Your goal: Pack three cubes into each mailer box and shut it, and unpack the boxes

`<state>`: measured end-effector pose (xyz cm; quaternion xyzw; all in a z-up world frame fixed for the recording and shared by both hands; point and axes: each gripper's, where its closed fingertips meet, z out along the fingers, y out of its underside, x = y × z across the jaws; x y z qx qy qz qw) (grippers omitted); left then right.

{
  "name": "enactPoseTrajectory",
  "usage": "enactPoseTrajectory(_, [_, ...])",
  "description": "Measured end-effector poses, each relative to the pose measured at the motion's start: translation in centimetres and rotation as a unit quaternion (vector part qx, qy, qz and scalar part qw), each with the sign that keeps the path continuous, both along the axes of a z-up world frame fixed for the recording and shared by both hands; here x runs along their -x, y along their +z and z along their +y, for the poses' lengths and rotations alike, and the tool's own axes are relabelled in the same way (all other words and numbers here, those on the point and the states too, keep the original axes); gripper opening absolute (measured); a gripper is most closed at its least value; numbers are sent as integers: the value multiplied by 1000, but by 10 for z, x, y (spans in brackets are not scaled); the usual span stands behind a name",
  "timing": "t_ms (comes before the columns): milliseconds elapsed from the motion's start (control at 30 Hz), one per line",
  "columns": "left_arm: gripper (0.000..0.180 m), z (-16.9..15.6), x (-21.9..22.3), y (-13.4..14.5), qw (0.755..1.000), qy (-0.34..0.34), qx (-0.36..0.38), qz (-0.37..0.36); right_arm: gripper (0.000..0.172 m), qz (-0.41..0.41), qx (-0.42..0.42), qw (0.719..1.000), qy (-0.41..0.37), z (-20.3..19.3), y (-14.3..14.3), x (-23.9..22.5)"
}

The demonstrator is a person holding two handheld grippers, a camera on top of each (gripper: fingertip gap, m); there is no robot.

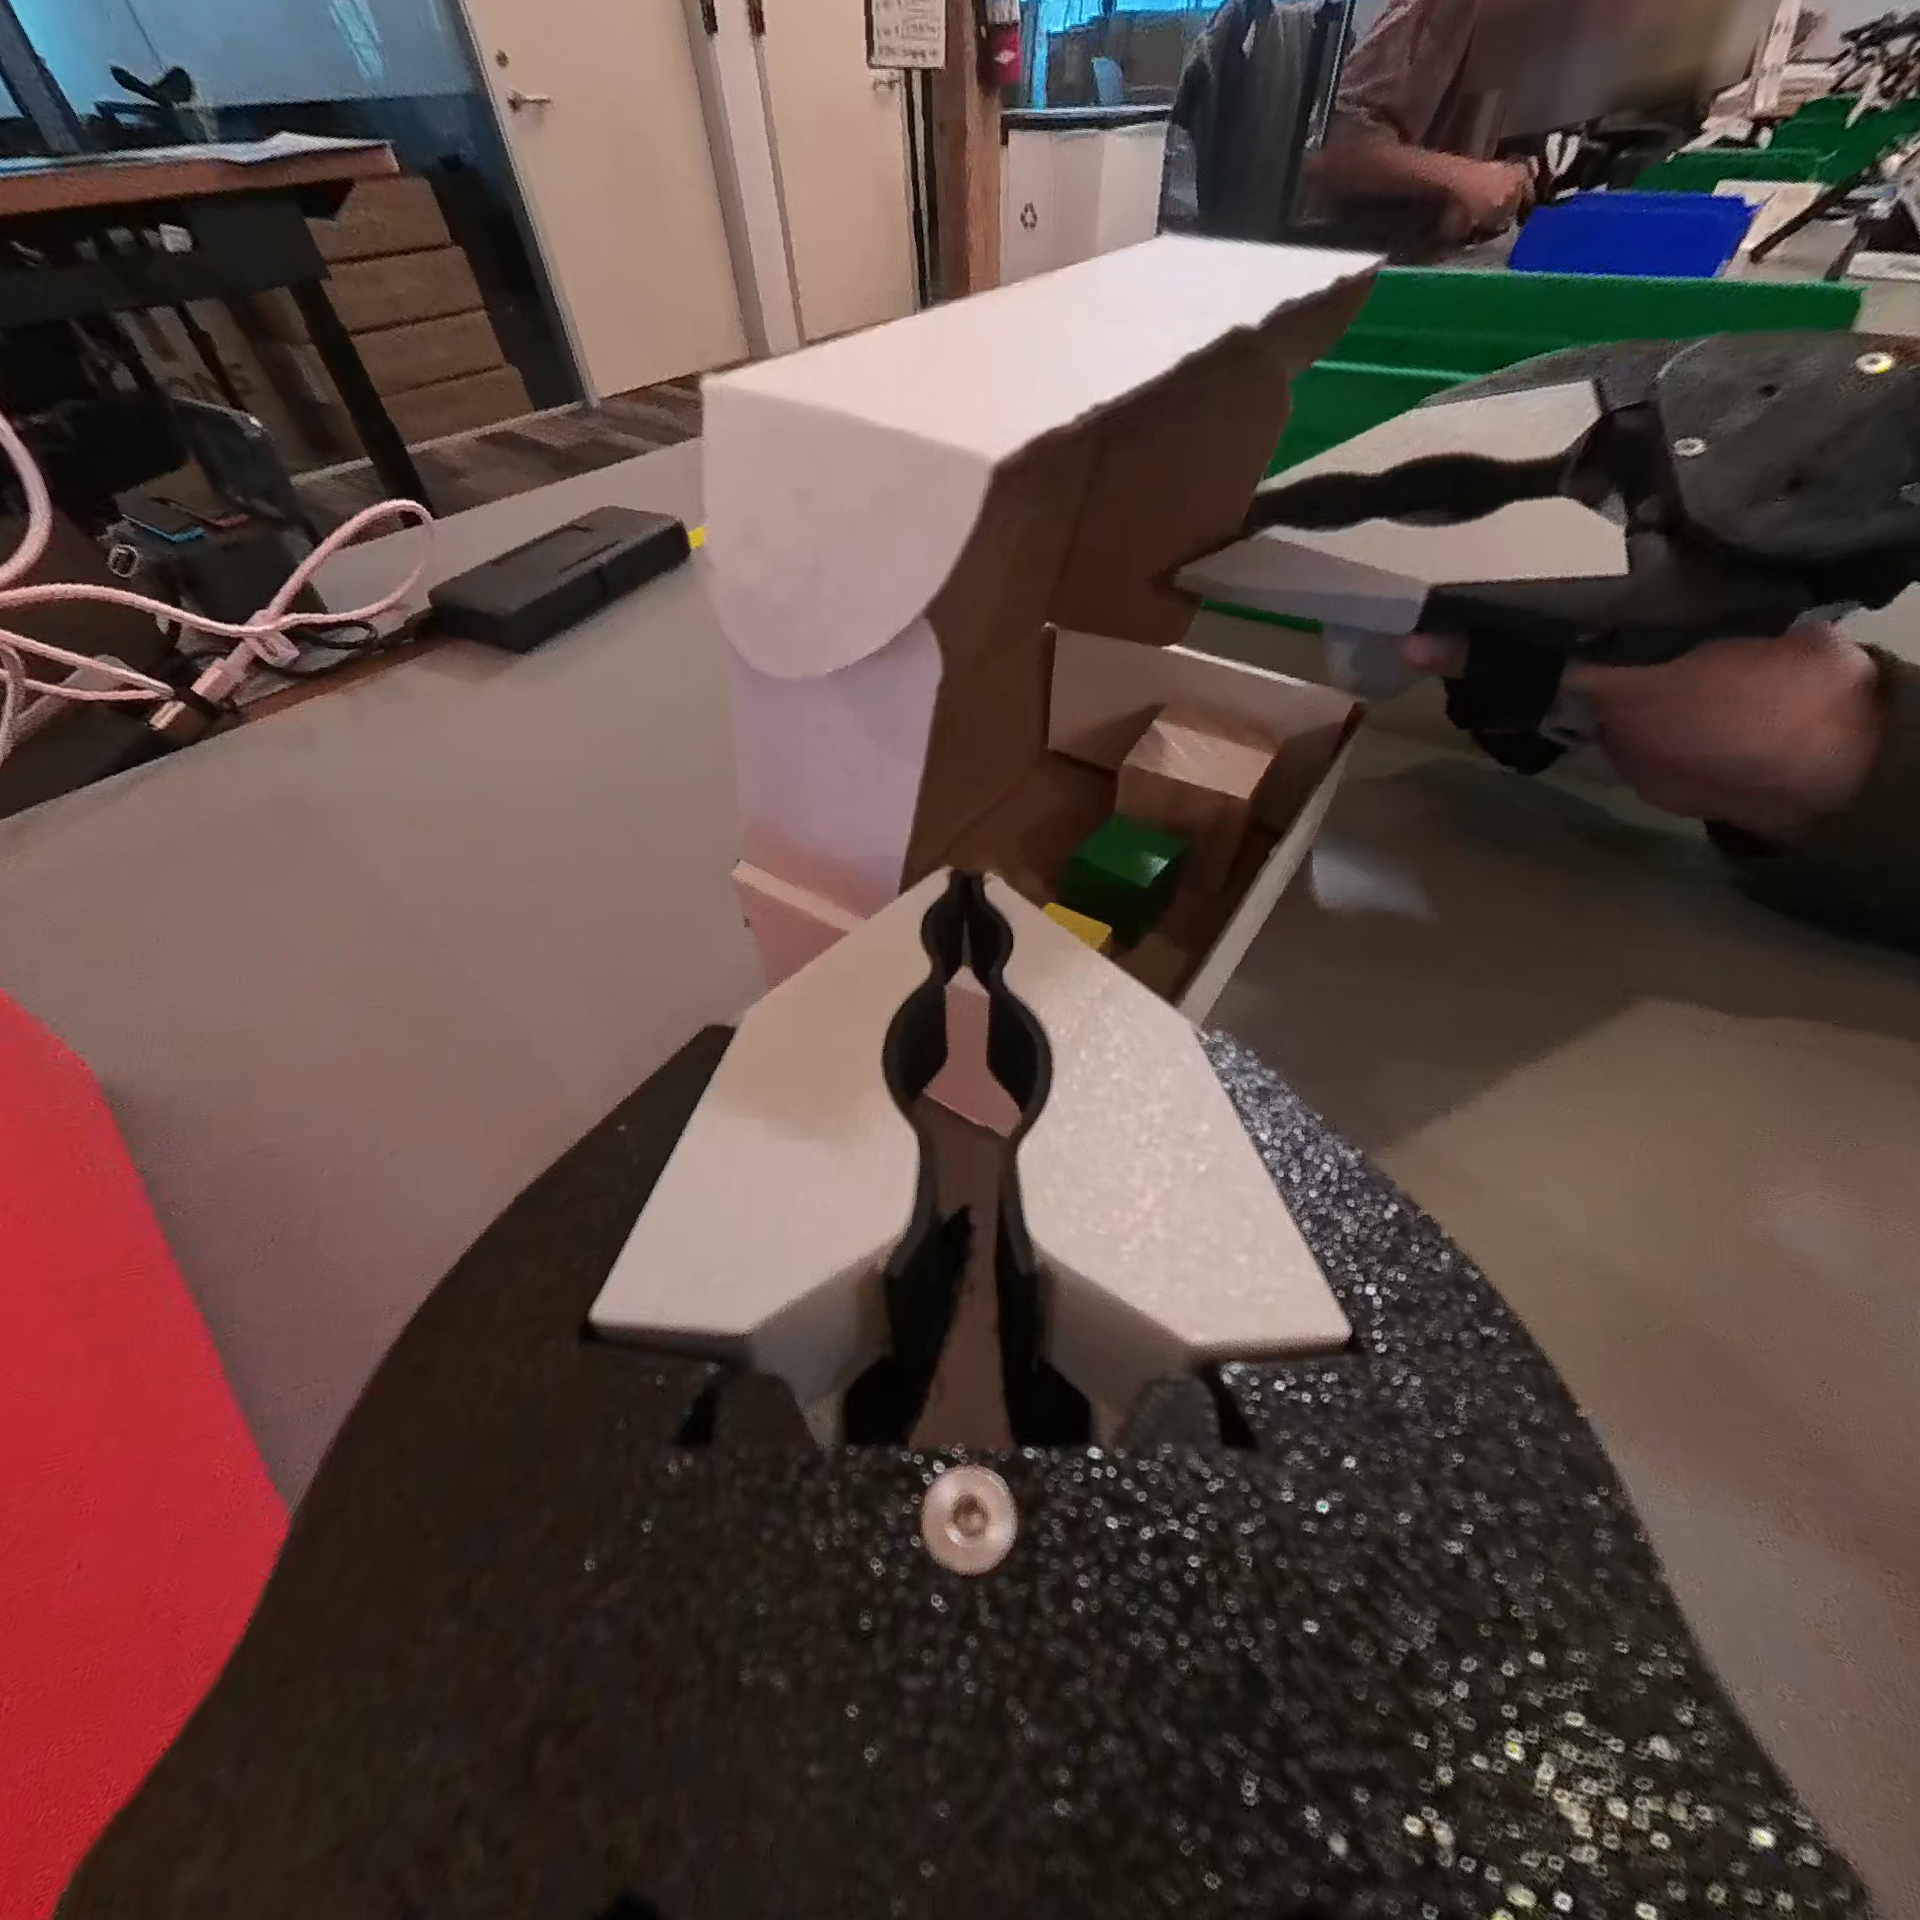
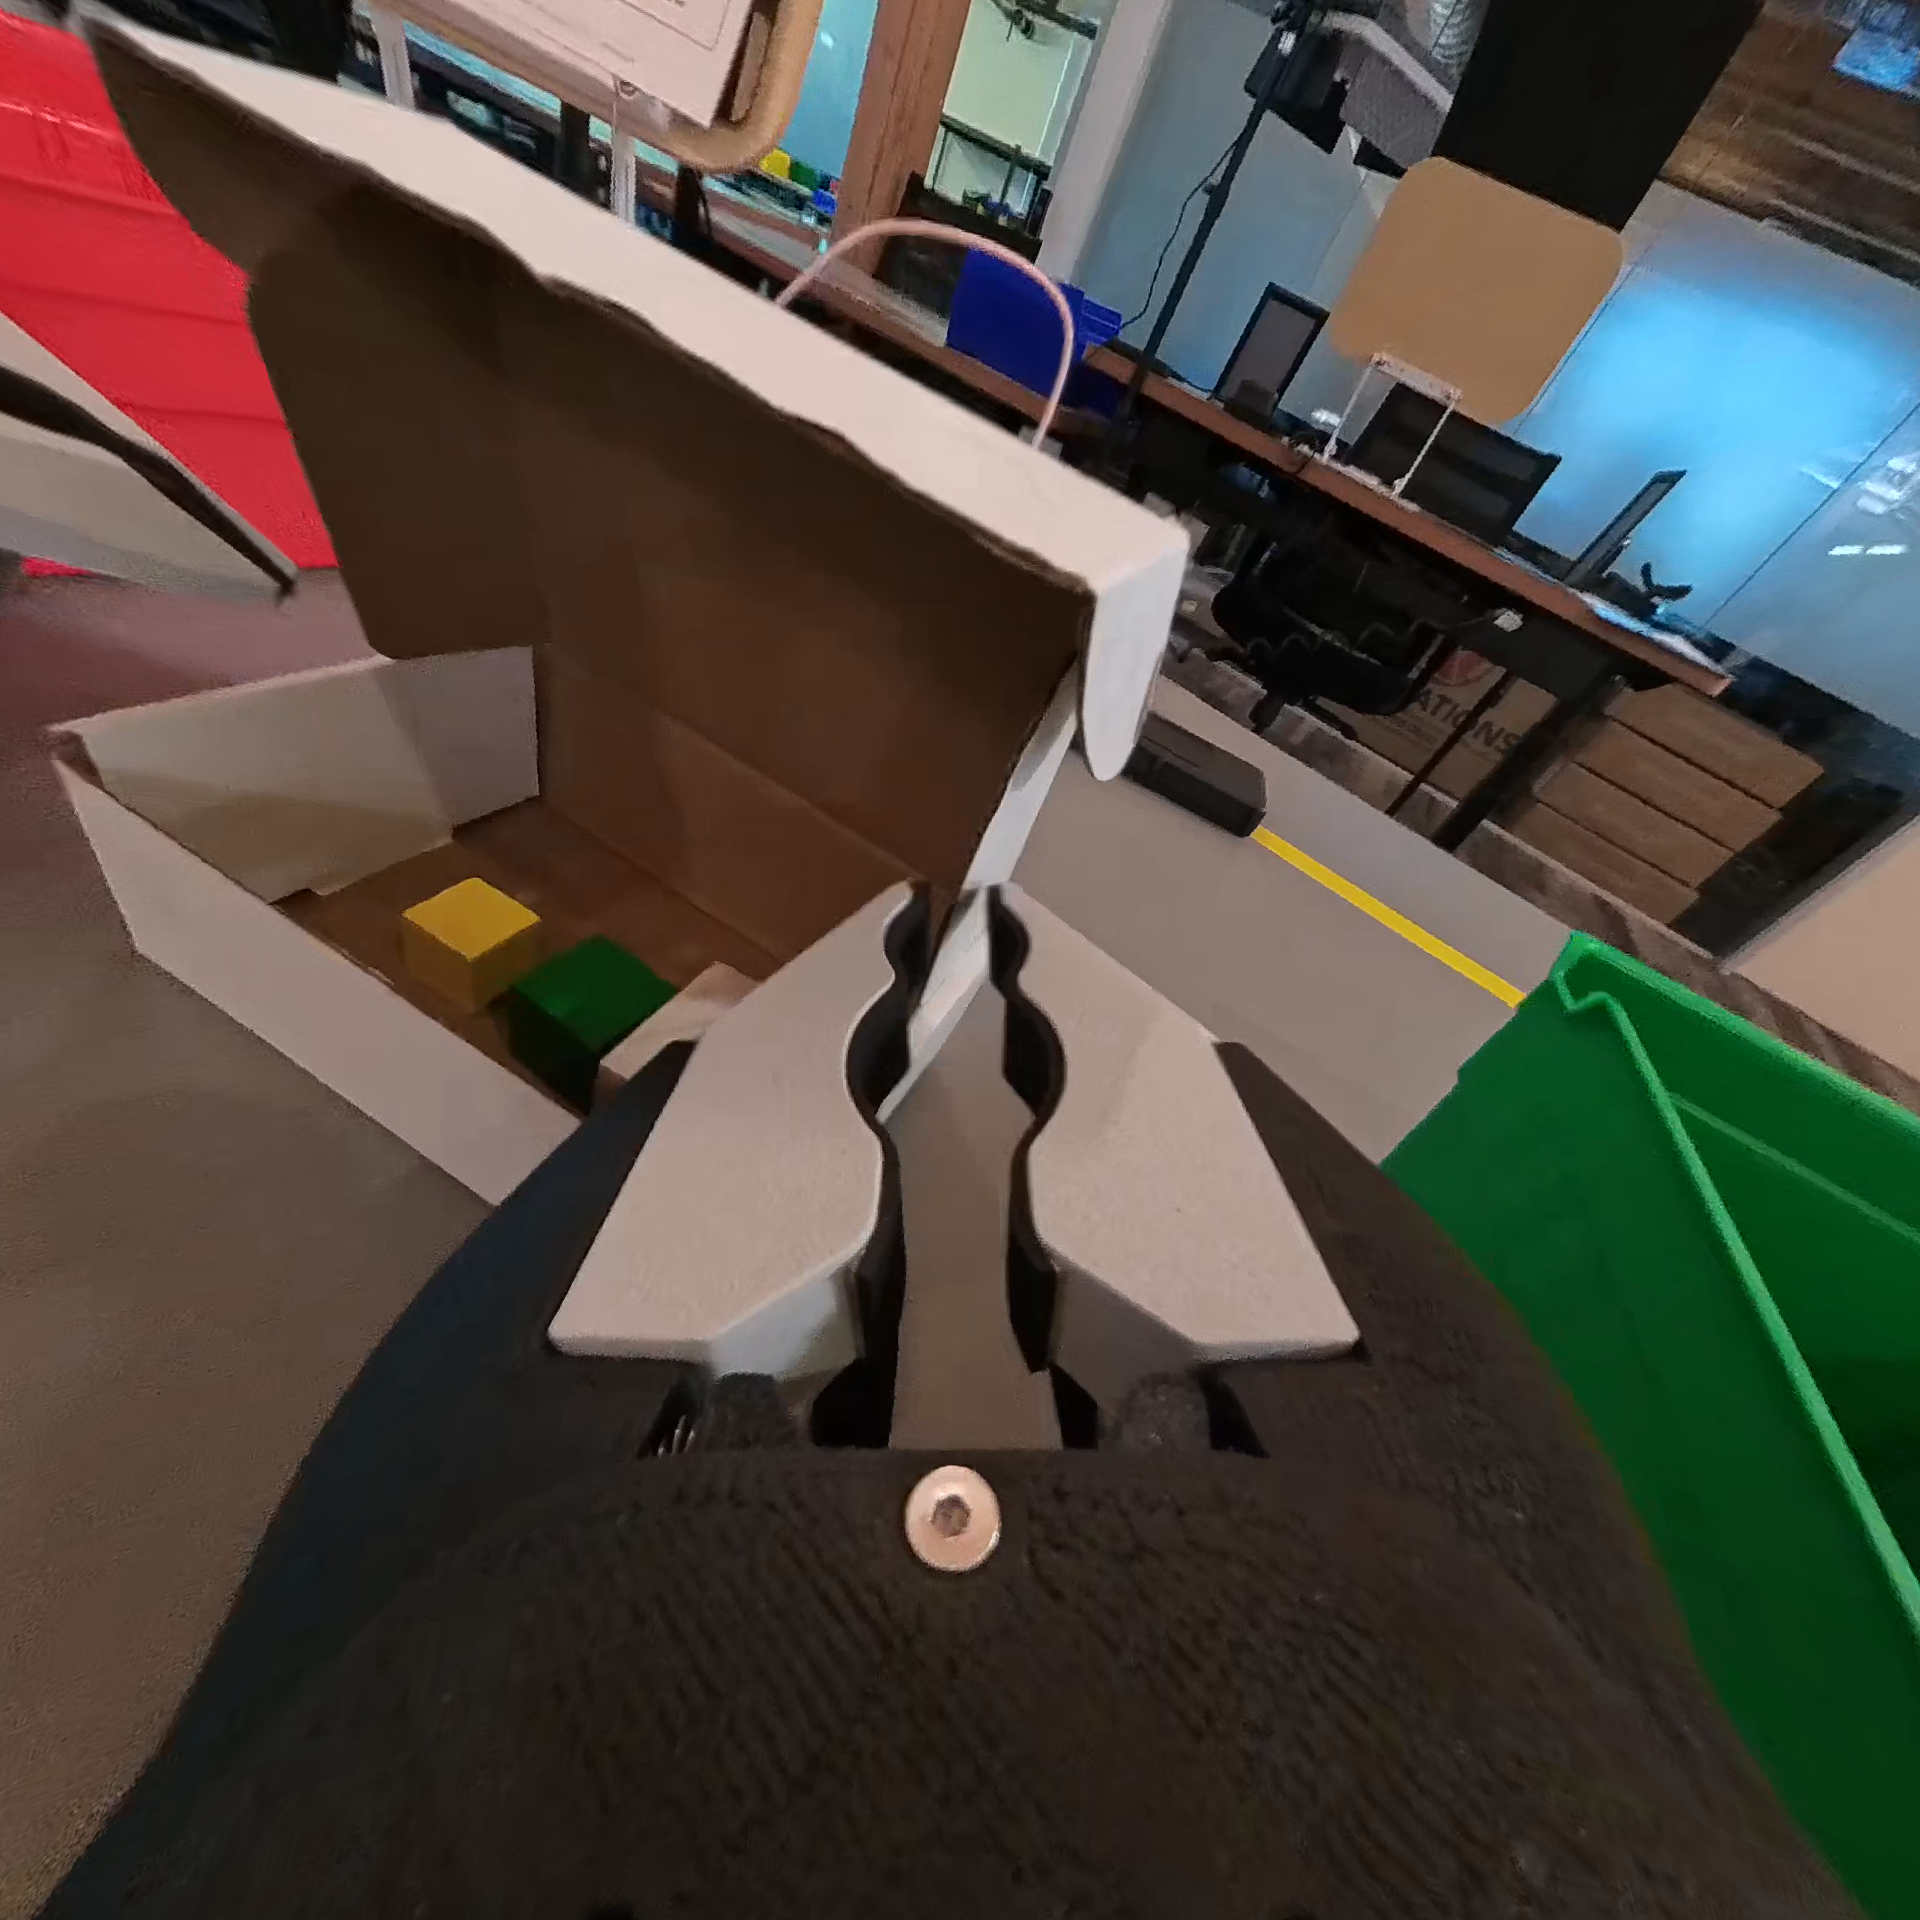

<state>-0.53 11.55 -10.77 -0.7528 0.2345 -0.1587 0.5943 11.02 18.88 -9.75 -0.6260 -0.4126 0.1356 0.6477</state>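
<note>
Mailer box: one white cardboard mailer box with a brown inside (image 2: 260, 966), standing on the grey tabletop (image 1: 364, 883); its lid (image 2: 675, 499) is raised and leans over the open tray.
Cubes in the box: three counted: one yellow wooden cube (image 2: 473, 935), one green wooden cube (image 2: 582, 1003) touching it, and one plain tan wooden cube (image 1: 1195, 769) next to the green one.
Left tongs: one pair (image 1: 966, 883), grey fingers on a black body, closed to a thin slit at the near corner of the box; a pale edge of cardboard shows between the fingers, but whether the pads press on it cannot be told.
Right tongs: one pair (image 2: 951, 894), narrow, with the edge of the lid's white side flap (image 2: 956, 977) running between the fingers; the left pad lies against the flap, and a gap shows on the other side. In the left wrist view these tongs (image 1: 1216, 551) reach the lid from the side, held by one hand (image 1: 1714, 727).
Bins: green plastic bins (image 1: 1558, 312) in a row behind the box, one blue plastic bin (image 1: 1631, 234) farther back, one red plastic bin (image 2: 135, 312) to the side.
Other items on the tabletop: one black flat rectangular device (image 1: 561, 571), one strip of yellow tape (image 2: 1392, 914).
</note>
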Motion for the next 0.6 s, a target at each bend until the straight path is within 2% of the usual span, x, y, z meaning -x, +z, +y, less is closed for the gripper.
enactPoseTrajectory(100, [0, -15, 2, 15, 1000, -7, -19, -19, 26, 25, -34, 999, 4, -12, 16, -8])
enactPoseTrajectory(200, [0, -31, 11, 36, 998, 4, -52, -31, 22, 58, -101, 993, -1, -26, 41, -26])
enactPoseTrajectory(267, [0, -34, 22, 60, 995, 31, -96, -28, 16, 91, -156, 983, -17, -31, 71, -41])
enactPoseTrajectory(333, [0, -28, 33, 87, 989, 67, -134, -19, 12, 127, -175, 975, -39, -26, 102, -51])
enactPoseTrajectory(400, [0, -15, 39, 110, 985, 92, -147, -4, 8, 138, -154, 978, -37, -14, 123, -45])
enactPoseTrajectory(467, [0, 5, 39, 122, 986, 101, -131, 9, 1, 106, -90, 990, -14, 5, 124, -26])
enactPoseTrajectory(533, [0, 29, 36, 118, 990, 101, -91, 31, 0, 58, -22, 998, -2, 26, 113, -9])
enactPoseTrajectory(600, [0, 47, 31, 102, 993, 94, -41, 54, 0, 20, 38, 999, 22, 38, 96, 6])
